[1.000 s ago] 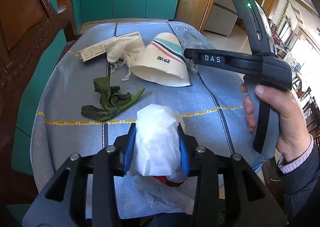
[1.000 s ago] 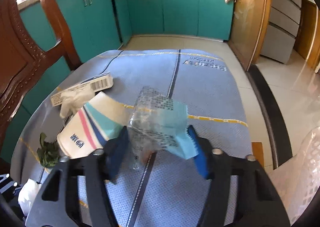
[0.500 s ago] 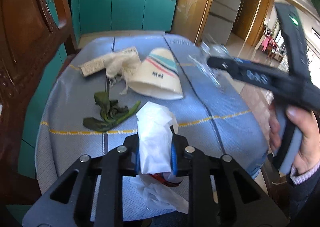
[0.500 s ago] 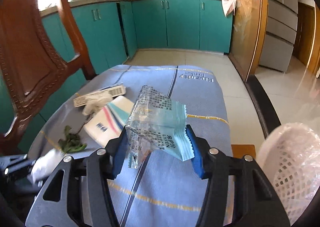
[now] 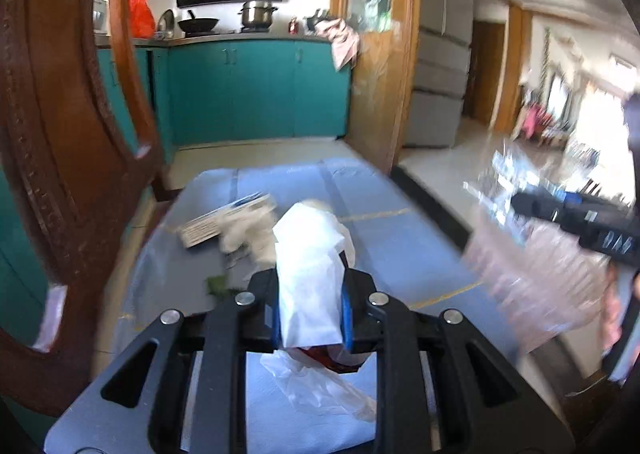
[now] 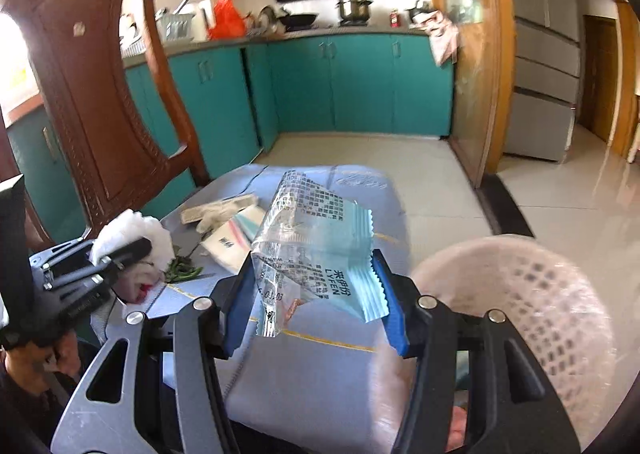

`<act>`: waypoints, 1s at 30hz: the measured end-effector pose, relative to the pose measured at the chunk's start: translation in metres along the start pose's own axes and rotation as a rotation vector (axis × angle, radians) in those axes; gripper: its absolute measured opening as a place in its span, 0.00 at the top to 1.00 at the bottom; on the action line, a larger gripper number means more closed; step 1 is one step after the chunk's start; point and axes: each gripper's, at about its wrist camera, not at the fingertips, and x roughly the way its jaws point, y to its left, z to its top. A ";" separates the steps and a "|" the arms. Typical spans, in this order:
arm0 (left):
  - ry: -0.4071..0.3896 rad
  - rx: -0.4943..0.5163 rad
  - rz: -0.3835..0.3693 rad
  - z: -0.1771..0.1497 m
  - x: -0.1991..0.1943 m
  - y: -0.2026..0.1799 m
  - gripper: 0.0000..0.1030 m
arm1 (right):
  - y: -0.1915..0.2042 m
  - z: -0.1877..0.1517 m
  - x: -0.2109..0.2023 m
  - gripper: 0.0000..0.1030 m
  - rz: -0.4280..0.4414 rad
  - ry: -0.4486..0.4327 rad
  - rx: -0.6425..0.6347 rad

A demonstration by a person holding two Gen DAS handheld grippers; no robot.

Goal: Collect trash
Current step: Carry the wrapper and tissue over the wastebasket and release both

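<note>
My left gripper [image 5: 310,296] is shut on a crumpled white plastic wad [image 5: 310,270], with a red scrap and clear film hanging below it, lifted above the blue tablecloth [image 5: 400,254]. In the right wrist view the left gripper [image 6: 120,250] shows at the left with the white wad [image 6: 132,230]. My right gripper [image 6: 316,294] is shut on a clear and light-blue snack wrapper [image 6: 320,250], held above the table's right edge beside a pale pink mesh basket [image 6: 532,294]. The basket [image 5: 536,286] shows blurred at the right of the left wrist view.
A striped paper bowl [image 6: 236,234], green vegetable leaves [image 6: 182,270], a crumpled tissue [image 5: 248,234] and a flat barcoded box [image 5: 224,220] lie on the table. A carved wooden chair [image 6: 100,94] stands at the left. Teal cabinets [image 6: 340,82] and tiled floor lie beyond.
Both grippers rose from the table. The left jaws squeezed tighter on the white wad. The right gripper carried the wrapper rightward, and the basket came into view.
</note>
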 end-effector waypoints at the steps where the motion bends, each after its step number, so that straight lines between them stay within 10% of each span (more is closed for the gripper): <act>1: -0.009 -0.026 -0.046 0.007 -0.003 -0.005 0.79 | -0.007 -0.001 -0.007 0.47 -0.018 -0.009 0.006; 18: 0.068 0.201 -0.260 0.036 0.052 -0.201 0.79 | -0.128 -0.049 -0.088 0.47 -0.264 -0.048 0.166; 30: 0.146 0.265 -0.308 0.022 0.087 -0.251 0.67 | -0.151 -0.065 -0.086 0.47 -0.283 -0.026 0.224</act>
